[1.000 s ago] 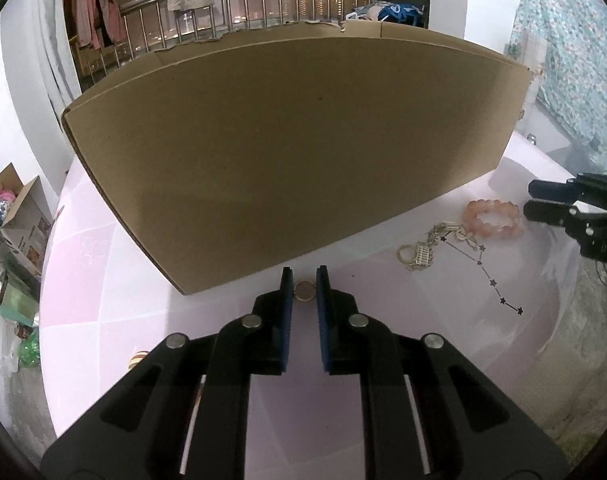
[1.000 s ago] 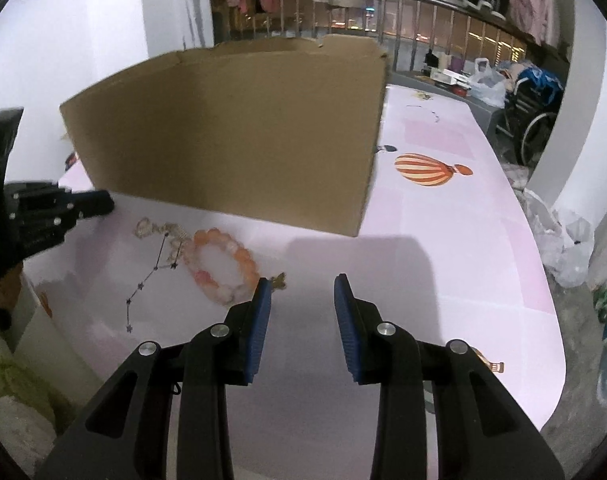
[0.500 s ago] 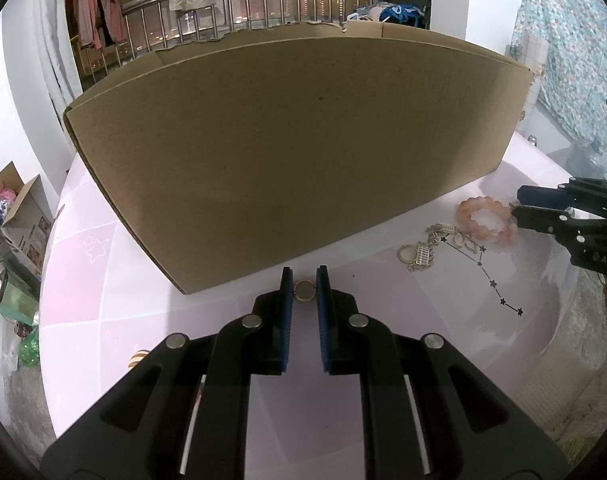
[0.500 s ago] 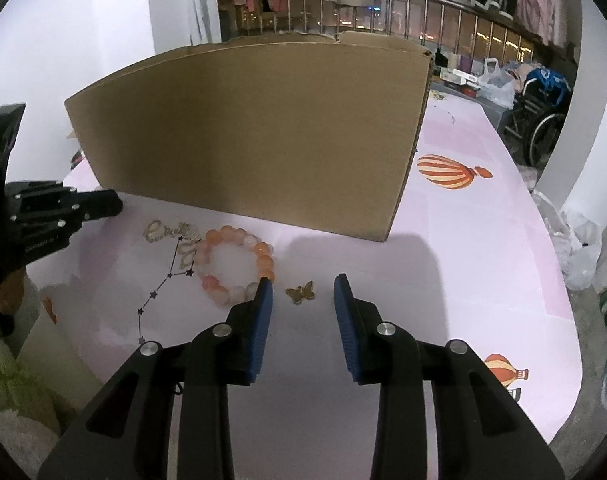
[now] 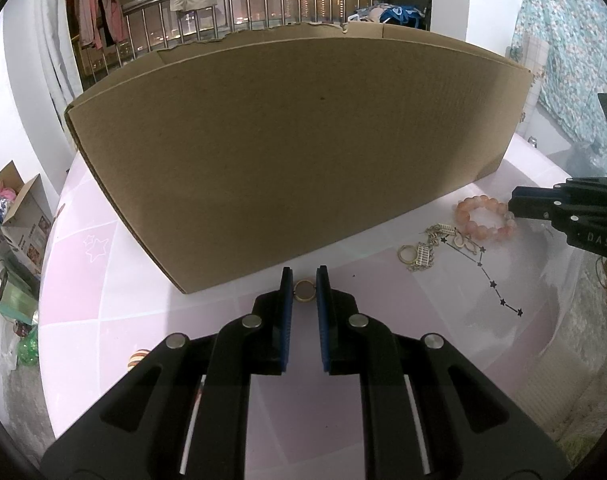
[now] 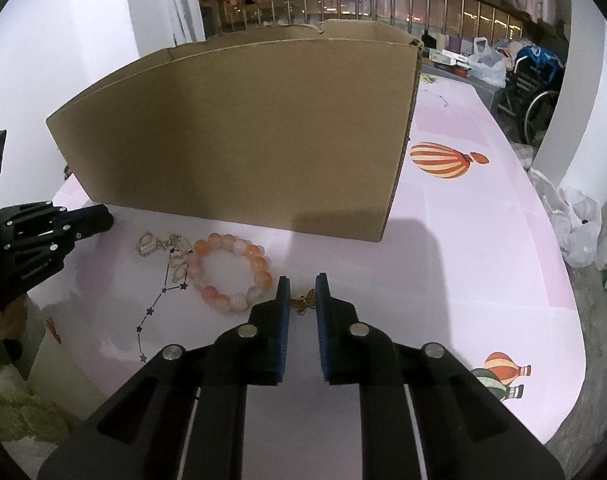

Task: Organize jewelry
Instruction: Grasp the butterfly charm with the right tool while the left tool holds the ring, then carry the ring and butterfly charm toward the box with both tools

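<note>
My left gripper (image 5: 304, 280) is shut on a small gold ring (image 5: 304, 291), held close to the cardboard box (image 5: 295, 152). My right gripper (image 6: 303, 292) has closed most of the way around a small bronze butterfly charm (image 6: 303, 302) lying on the pink table (image 6: 443, 264); whether the pads touch it I cannot tell. A pink bead bracelet (image 6: 231, 270) lies just left of the right gripper and also shows in the left wrist view (image 5: 485, 218). Gold charms and chains (image 5: 421, 254) lie beside it, seen too in the right wrist view (image 6: 163, 246).
The tall cardboard box (image 6: 255, 132) stands behind the jewelry and blocks the far side. The tablecloth bears a black star-line print (image 5: 491, 280) and balloon pictures (image 6: 443, 160). The table edge runs close on the near left in the right wrist view.
My right gripper moved forward and left to the butterfly charm and its jaws narrowed around it. The left gripper stayed still, holding the ring.
</note>
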The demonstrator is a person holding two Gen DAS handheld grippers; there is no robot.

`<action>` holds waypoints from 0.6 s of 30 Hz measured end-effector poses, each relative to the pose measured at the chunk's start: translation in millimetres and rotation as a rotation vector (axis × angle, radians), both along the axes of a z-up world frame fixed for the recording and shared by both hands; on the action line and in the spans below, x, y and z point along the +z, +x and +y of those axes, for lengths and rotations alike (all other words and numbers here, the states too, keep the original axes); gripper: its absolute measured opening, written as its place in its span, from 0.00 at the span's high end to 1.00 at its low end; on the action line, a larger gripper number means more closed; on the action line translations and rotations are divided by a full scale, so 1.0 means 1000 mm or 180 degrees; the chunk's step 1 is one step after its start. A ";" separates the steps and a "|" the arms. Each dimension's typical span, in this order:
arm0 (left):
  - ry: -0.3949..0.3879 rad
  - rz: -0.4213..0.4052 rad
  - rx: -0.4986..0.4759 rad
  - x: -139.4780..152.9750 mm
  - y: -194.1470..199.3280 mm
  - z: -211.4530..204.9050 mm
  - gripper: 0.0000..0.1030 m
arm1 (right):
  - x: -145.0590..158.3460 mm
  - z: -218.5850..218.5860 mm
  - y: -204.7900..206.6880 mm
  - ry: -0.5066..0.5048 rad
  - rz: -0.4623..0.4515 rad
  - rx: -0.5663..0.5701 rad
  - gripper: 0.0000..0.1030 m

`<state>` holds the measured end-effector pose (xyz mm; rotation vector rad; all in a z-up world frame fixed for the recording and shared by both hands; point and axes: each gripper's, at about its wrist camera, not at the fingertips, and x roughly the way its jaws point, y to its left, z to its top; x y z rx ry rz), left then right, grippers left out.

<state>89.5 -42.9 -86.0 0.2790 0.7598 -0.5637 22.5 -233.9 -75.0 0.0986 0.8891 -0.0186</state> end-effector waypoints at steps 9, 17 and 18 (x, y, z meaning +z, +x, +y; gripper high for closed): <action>0.0001 -0.0003 -0.0001 0.000 0.000 0.000 0.90 | 0.000 -0.004 0.001 0.0086 -0.0001 -0.0047 0.87; -0.0026 0.0007 0.0012 0.002 0.000 0.001 0.90 | 0.005 -0.007 0.000 0.0086 -0.0044 -0.0058 0.87; -0.0030 0.0006 0.0016 0.002 0.000 0.001 0.90 | 0.005 -0.007 -0.001 0.0076 -0.0047 -0.0058 0.87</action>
